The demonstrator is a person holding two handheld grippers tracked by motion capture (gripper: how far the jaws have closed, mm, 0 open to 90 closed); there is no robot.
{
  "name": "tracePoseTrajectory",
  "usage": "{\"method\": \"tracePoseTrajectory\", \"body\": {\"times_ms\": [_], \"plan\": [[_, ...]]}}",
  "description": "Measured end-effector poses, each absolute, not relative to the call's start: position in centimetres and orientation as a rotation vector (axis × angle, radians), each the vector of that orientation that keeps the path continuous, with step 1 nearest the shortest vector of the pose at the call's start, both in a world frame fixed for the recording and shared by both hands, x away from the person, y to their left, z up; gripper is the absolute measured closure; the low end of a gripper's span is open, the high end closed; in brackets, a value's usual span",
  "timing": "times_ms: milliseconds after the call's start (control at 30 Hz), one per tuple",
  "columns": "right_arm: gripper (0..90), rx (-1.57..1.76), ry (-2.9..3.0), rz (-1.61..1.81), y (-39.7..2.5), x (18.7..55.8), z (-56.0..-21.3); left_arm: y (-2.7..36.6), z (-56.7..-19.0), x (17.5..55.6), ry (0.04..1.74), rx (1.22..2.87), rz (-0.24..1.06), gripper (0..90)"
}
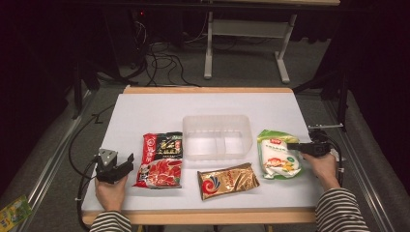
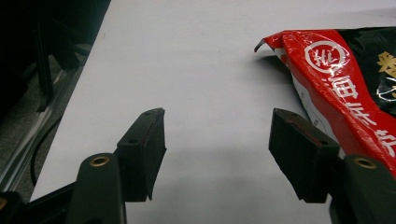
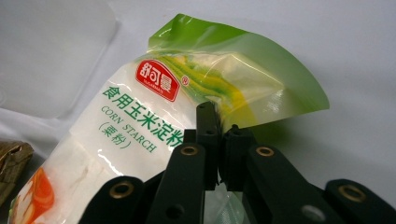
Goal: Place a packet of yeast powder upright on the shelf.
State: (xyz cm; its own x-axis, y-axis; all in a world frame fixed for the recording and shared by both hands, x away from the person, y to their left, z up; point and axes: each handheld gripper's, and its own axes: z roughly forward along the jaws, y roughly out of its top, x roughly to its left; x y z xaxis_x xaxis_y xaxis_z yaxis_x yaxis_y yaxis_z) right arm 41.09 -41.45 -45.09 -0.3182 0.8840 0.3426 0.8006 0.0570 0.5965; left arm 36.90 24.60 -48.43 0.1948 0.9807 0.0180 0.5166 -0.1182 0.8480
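A corn starch bag (image 1: 277, 157), white with a green top, lies right of the container, and my right gripper (image 1: 291, 146) reaches onto it from the right. In the right gripper view the jaws are closed together on the bag's (image 3: 140, 126) side edge, my right gripper (image 3: 218, 128) pinching the film. My left gripper (image 1: 126, 162) rests at the table's front left with its jaws spread. In the left gripper view it (image 2: 217, 123) is open over bare table, with the red and black packet (image 2: 341, 79) just beside its right jaw. That packet (image 1: 162, 159) lies flat.
A clear, empty two-compartment plastic container (image 1: 217, 137) stands mid-table. A gold packet (image 1: 227, 180) lies in front of it, near the table's front edge. Cables trail off the left edge, and a green packet (image 1: 12, 211) lies on the floor at the left.
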Motion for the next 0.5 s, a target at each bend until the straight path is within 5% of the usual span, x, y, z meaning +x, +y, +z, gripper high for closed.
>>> {"method": "tracePoseTrajectory", "body": {"times_ms": [500], "plan": [[90.0, 1.586, 2.208, 1.210, -41.0, 39.1, -41.7, 24.6, -48.4, 36.9, 1.415, 1.741, 0.801, 36.6]]}}
